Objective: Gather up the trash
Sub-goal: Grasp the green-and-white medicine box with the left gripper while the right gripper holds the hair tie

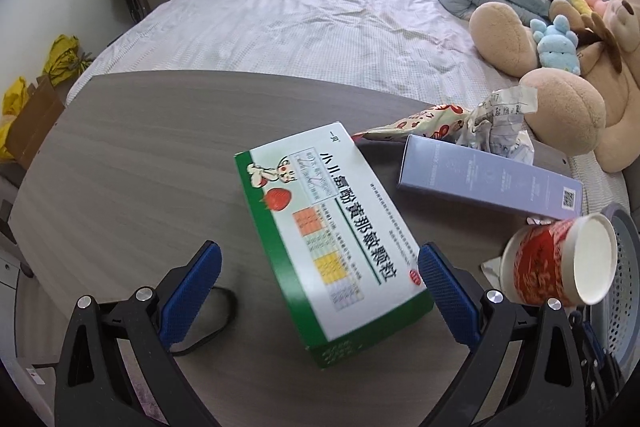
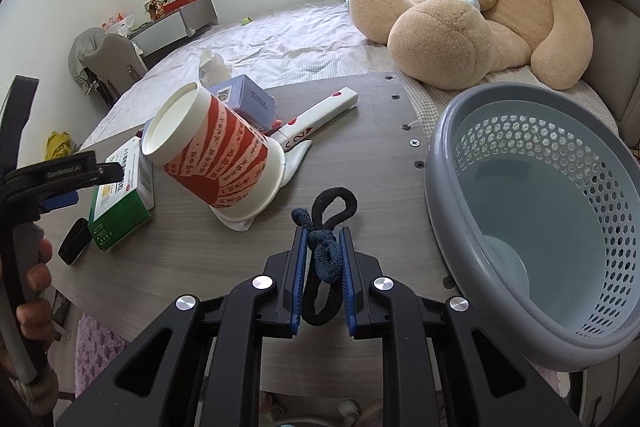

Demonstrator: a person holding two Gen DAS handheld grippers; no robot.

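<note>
- Right claw (image 2: 323, 251) grips knotted dark hair ties (image 2: 325, 247) between its blue pads, over the surface (image 2: 192, 259) beside the grey basket (image 2: 452, 195).
- Left claw (image 1: 320, 283) is spread wide around the green medicine box (image 1: 332, 227), the right pad touching its edge.
- A red paper cup (image 2: 216, 155) lies tipped over near a lavender box (image 1: 488, 179) and crumpled paper (image 1: 500, 123).

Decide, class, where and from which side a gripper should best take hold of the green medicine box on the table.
Probably across the green medicine box at its two long sides, from above at the near end. It lies flat, and the open left gripper already straddles that width. The flat parallel sides suit the pads.
</note>
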